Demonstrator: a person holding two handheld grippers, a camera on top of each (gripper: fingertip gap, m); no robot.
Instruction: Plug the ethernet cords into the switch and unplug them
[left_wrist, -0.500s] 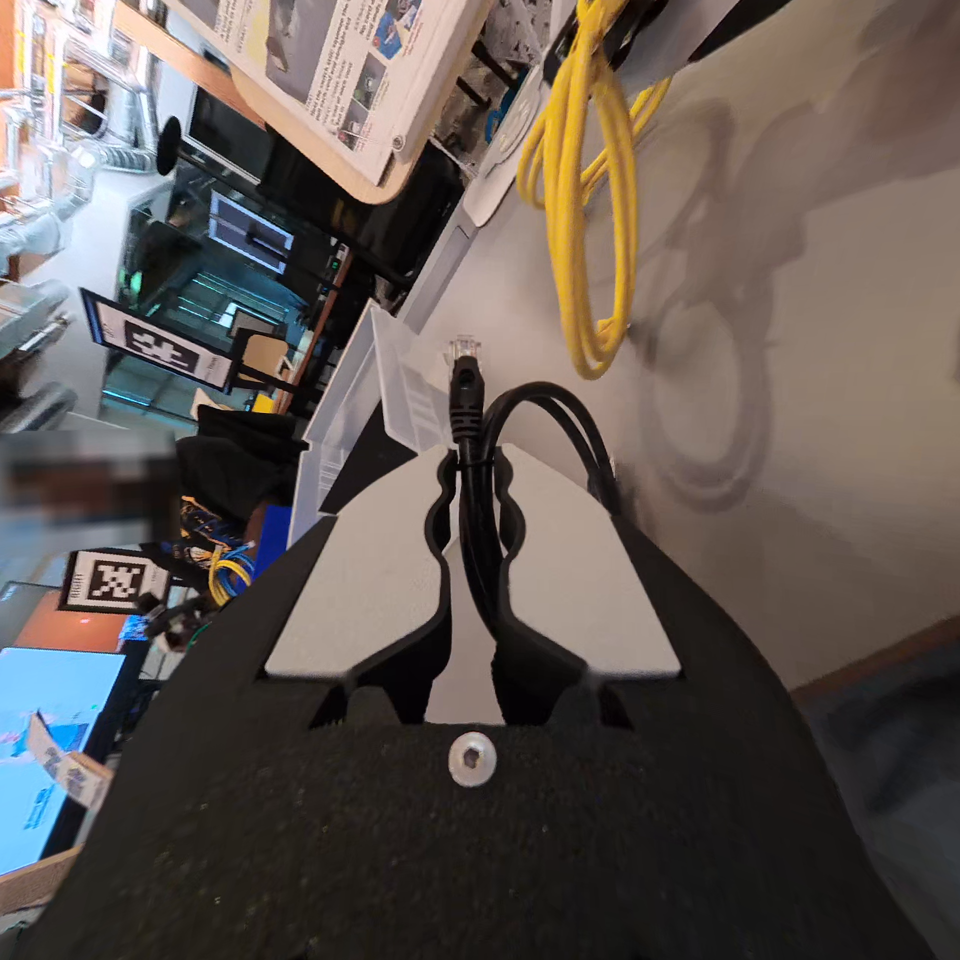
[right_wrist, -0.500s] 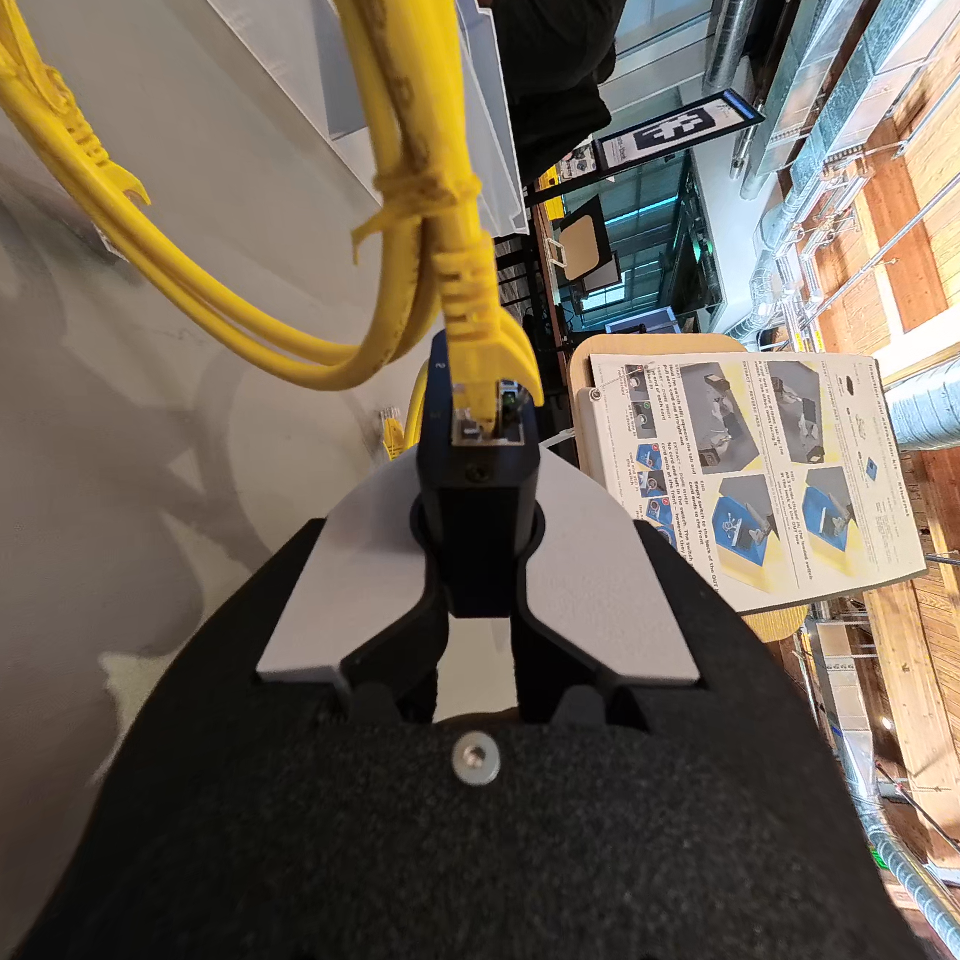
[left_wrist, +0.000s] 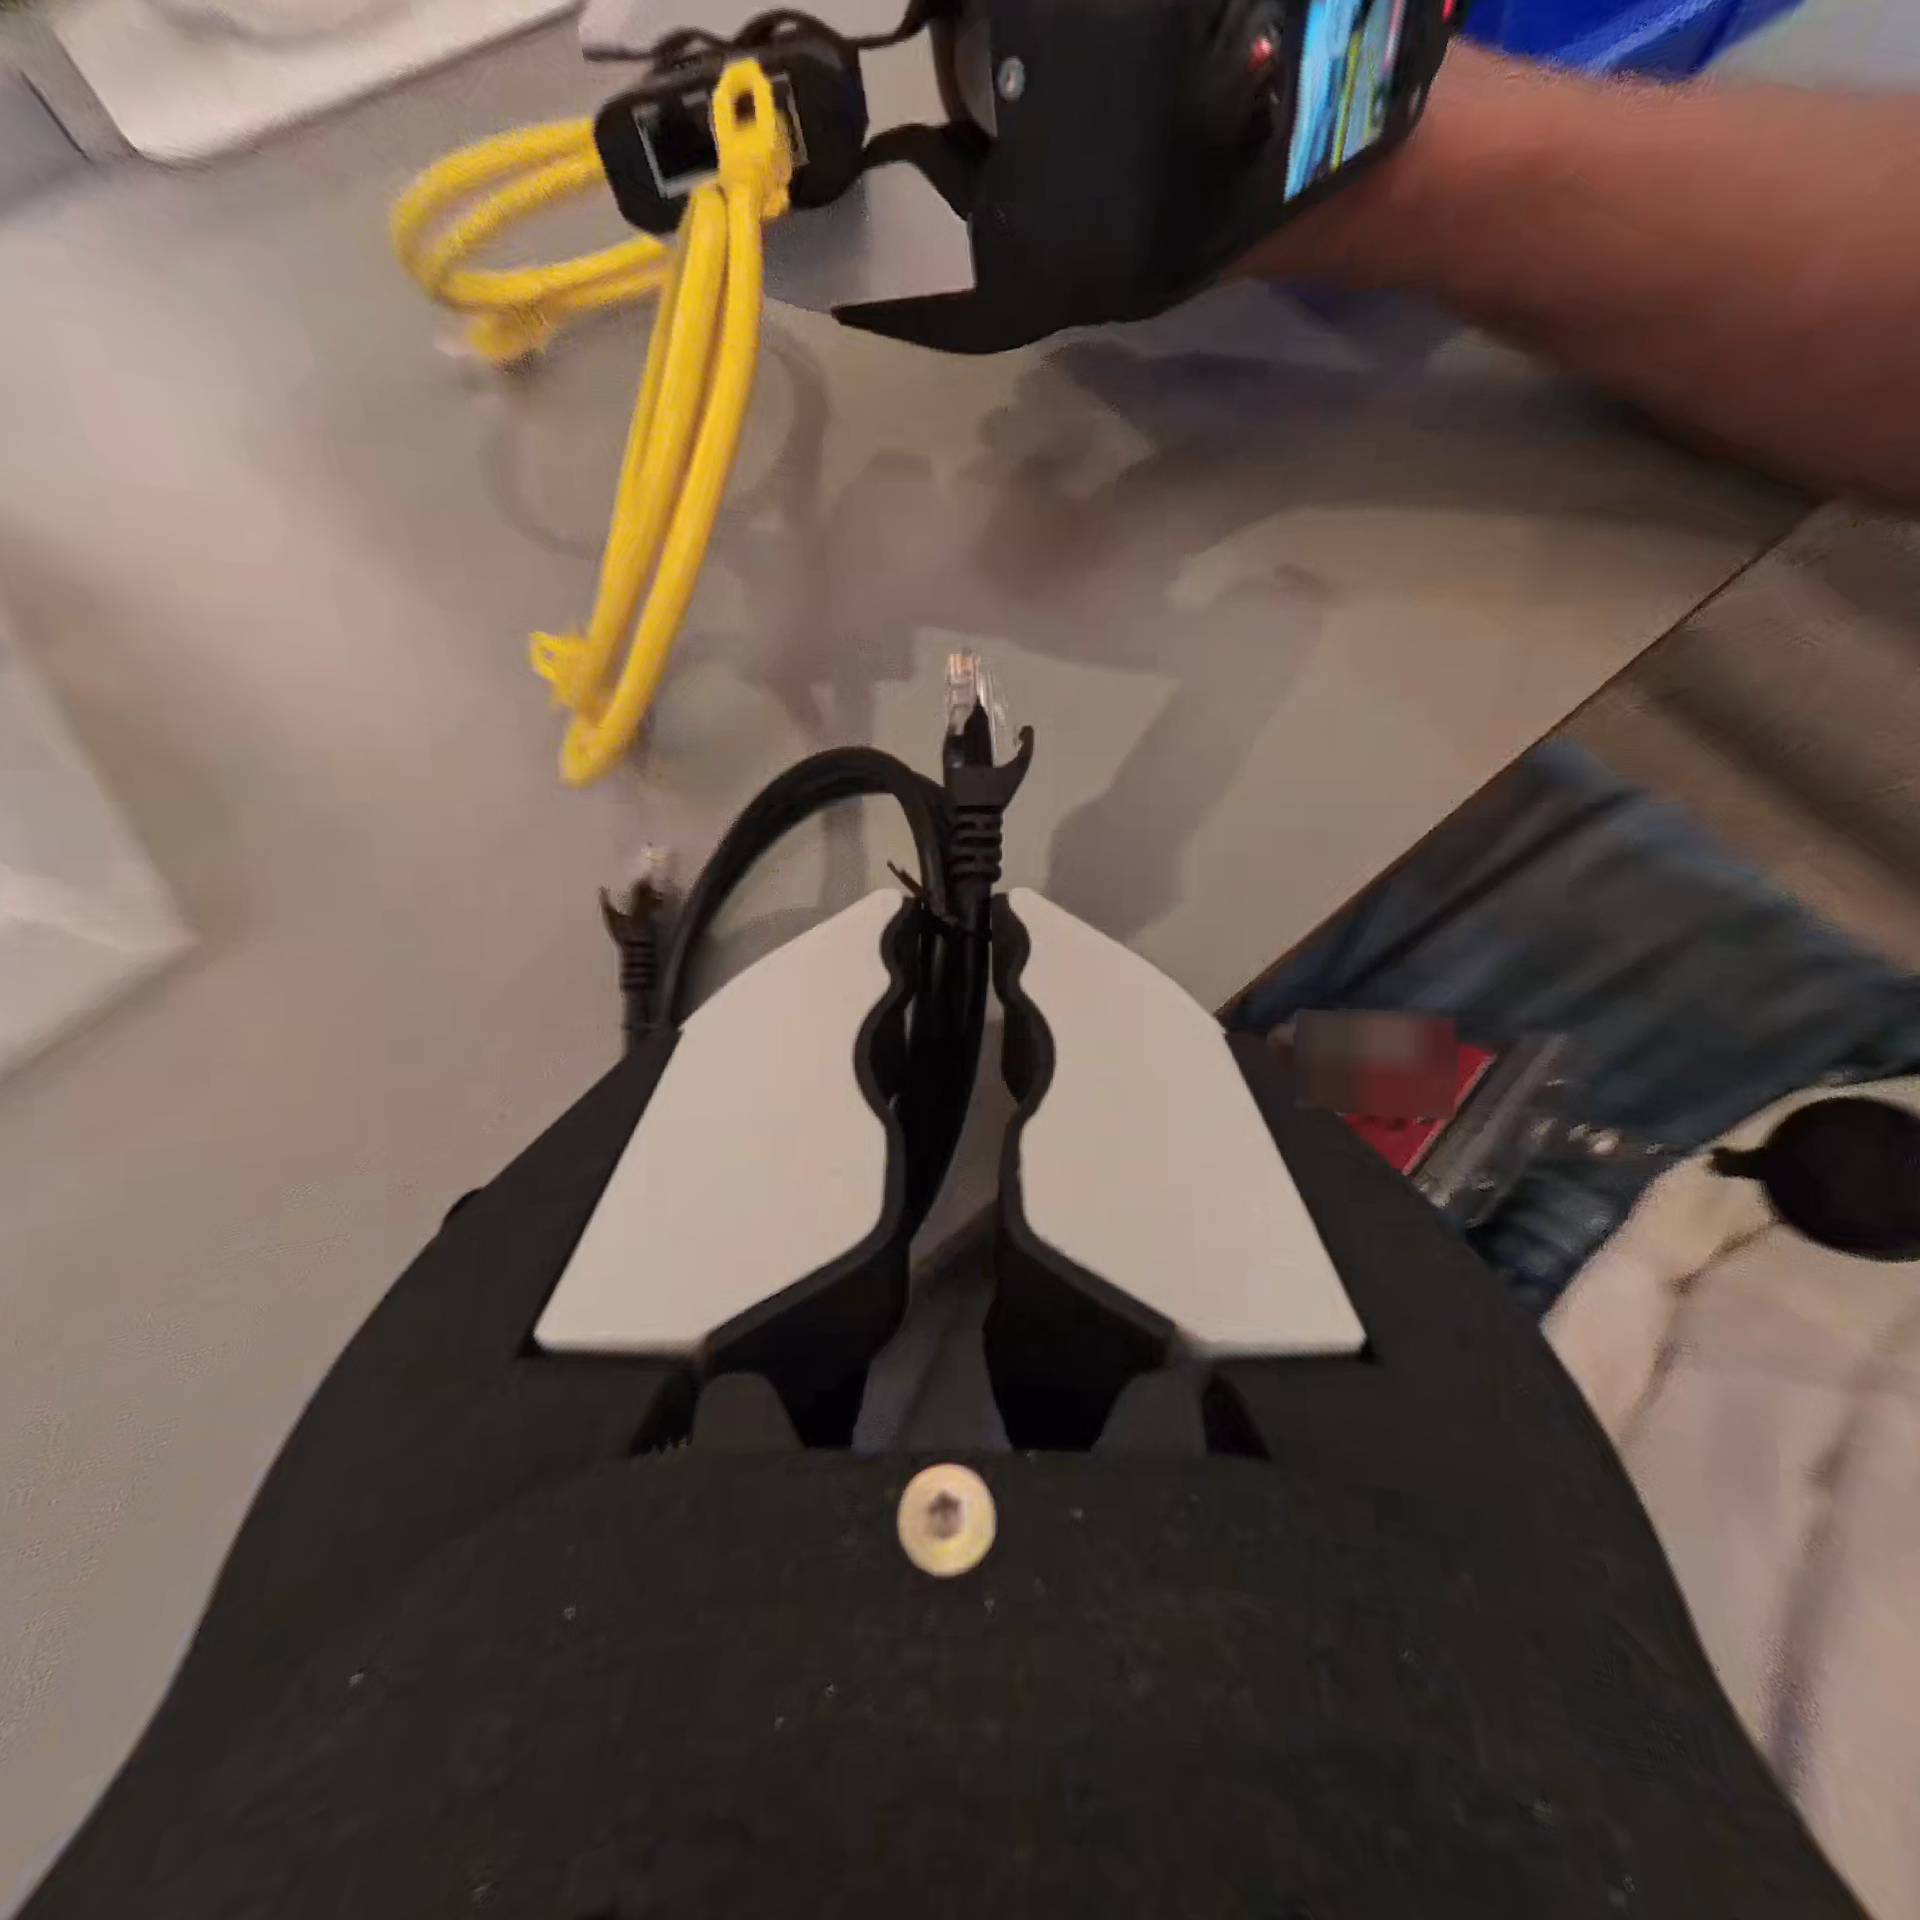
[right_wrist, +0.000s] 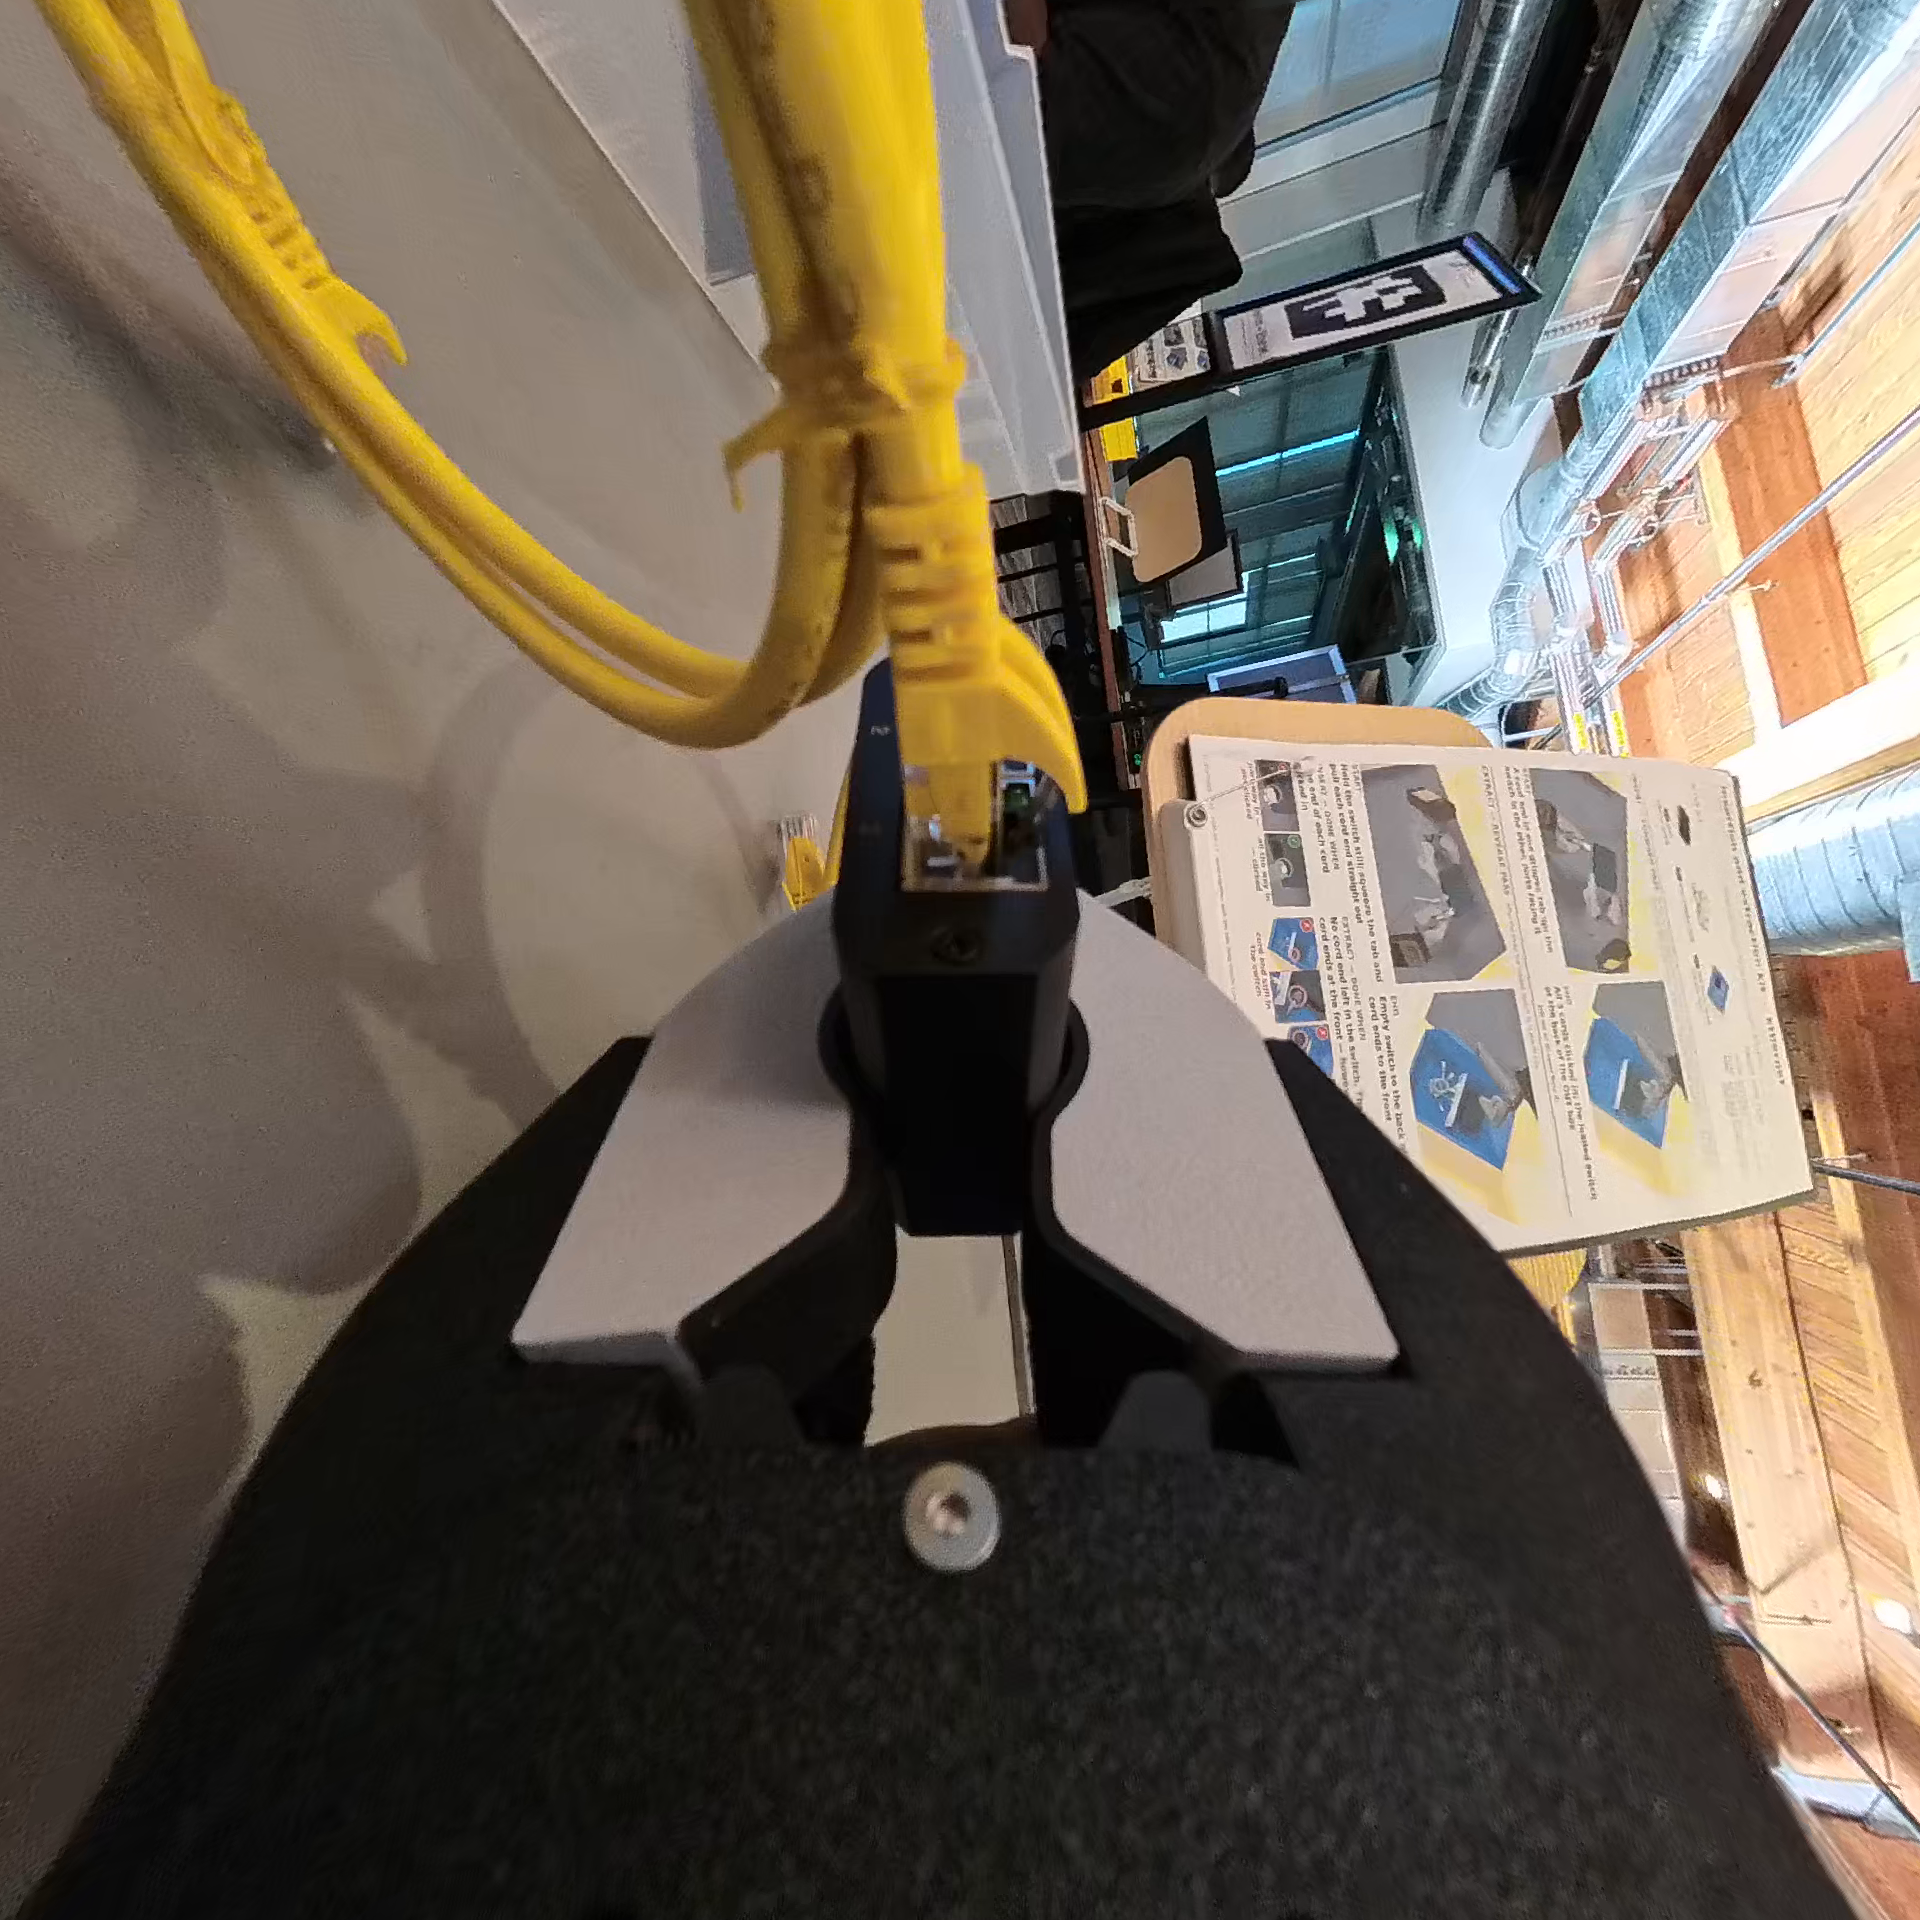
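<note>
Each handheld gripper has a broad, black, fine-textured housing (left_wrist: 935, 1714) that widens toward the camera. A single silver hex-socket screw (left_wrist: 945, 1520) sits on its centreline. Two flat, light-grey wedge-shaped finger plates (left_wrist: 748, 1132) extend forward, each edged on the inner side by black, scalloped pads (left_wrist: 883, 1039). The right unit carries a lit screen (left_wrist: 1340, 83) at the rear. A blue sleeve (left_wrist: 1662, 26) covers the upper arm.

My left gripper (left_wrist: 951, 904) has swung round — its view now faces the grey table (left_wrist: 260, 1143), with my right gripper (left_wrist: 831, 135), the switch (left_wrist: 717, 145) and the hanging yellow cord (left_wrist: 675, 436) ahead. The black cord's (left_wrist: 971, 831) second plug (left_wrist: 636, 925) now shows — beside my left finger.
</note>
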